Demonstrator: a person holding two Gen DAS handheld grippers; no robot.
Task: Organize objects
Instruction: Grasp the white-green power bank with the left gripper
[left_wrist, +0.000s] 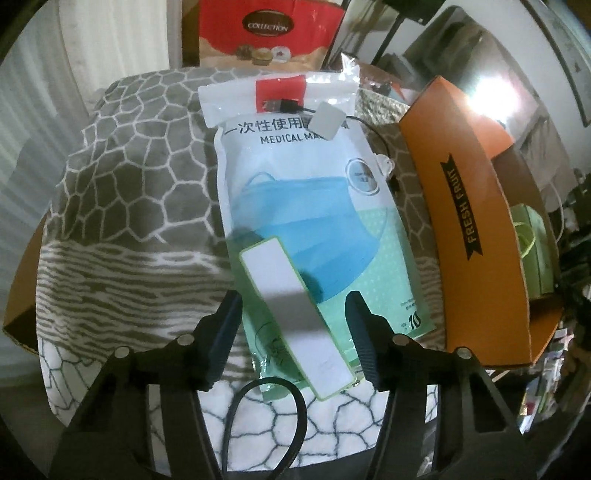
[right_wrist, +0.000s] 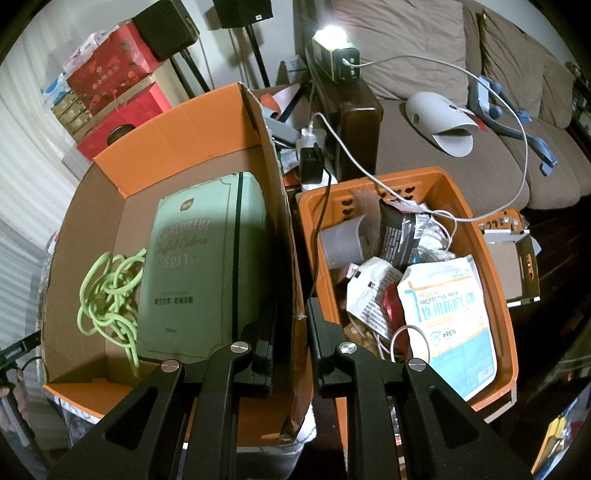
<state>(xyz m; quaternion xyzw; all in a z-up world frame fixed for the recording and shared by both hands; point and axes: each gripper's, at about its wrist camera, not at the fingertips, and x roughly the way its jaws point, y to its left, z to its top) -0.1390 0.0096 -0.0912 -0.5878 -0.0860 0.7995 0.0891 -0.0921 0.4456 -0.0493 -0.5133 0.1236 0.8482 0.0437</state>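
The white bar (left_wrist: 295, 317), a slim slab with a green edge, lay slantwise across the lower end of the mask packet (left_wrist: 299, 195), which rested on the patterned blanket (left_wrist: 122, 192). My left tool (left_wrist: 291, 332) stood half open astride it, one pad at nine o'clock of the bar and one at three, neither visibly pressing, so I judged nothing was gripped yet. The bar looked rigid, light and smooth-faced, likely slippery on the glossy packet; I would have pinched it across its narrow width near the middle, since a grip at one end might let it swing. The packet beneath seemed soft and crinkly and might have lifted along with it. A thin black cable (left_wrist: 332, 110) with a plug lay across the packet's top at twelve o'clock; whether it ran to the bar I could not tell. The bar's near end was partly shadowed, so any port there was unreadable. My right tool (right_wrist: 291, 332) was nearly closed, pinching the wall of the orange cardboard box (right_wrist: 273, 206), which held a green tissue pack (right_wrist: 199, 266) and a green cord (right_wrist: 110, 295). The plastic basket (right_wrist: 495, 295) at three o'clock was too cluttered to sort out.
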